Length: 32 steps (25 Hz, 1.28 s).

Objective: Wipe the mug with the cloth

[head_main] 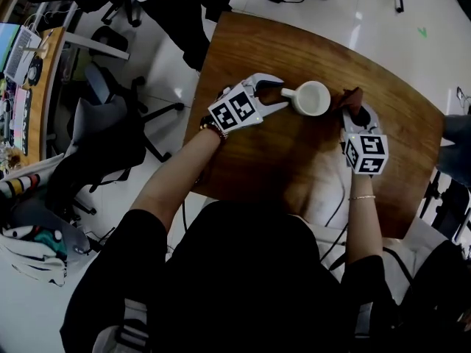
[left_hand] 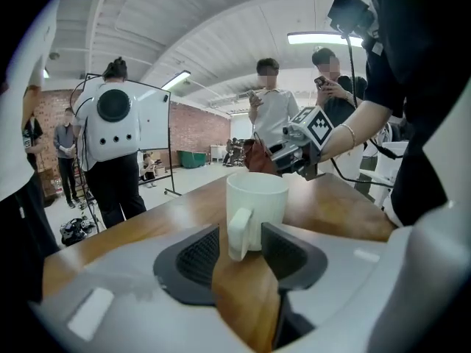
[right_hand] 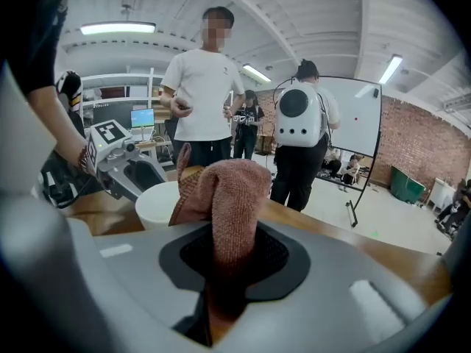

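A white mug (head_main: 313, 98) stands upright on the wooden table (head_main: 294, 160), its handle (head_main: 288, 92) pointing left. My left gripper (head_main: 282, 94) is open, with the handle between its jaws. In the left gripper view the handle (left_hand: 239, 231) sits between the dark pads (left_hand: 193, 259) without being squeezed. My right gripper (head_main: 357, 118) is just right of the mug and shut on a reddish-brown cloth (head_main: 354, 104). In the right gripper view the cloth (right_hand: 224, 197) bulges up out of the jaws, with the mug (right_hand: 158, 201) behind it on the left.
Office chairs (head_main: 110, 116) stand on the floor left of the table, beside a cluttered desk (head_main: 26, 72). Several people (right_hand: 202, 87) stand around the room. A whiteboard on wheels (right_hand: 360, 123) stands behind them. The table's near edge (head_main: 243, 197) is against my body.
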Each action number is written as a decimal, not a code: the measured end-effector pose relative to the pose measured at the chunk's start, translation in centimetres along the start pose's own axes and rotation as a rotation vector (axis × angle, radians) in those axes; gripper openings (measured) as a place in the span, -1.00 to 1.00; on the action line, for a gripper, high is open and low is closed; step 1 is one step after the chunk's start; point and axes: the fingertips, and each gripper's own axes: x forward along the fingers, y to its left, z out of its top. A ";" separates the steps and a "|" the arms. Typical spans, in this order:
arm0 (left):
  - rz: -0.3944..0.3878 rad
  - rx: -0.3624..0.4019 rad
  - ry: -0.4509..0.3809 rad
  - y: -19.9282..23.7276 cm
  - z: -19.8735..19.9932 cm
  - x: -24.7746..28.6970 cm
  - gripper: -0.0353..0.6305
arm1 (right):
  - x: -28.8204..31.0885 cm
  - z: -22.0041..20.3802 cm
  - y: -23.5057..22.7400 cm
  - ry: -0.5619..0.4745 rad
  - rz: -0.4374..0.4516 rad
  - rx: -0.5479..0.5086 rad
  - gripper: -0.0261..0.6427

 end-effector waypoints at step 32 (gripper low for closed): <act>0.110 -0.084 -0.011 -3.3 -0.4 -0.2 -0.68 | -1.2 -0.7 1.8 -0.006 -0.027 0.019 -0.69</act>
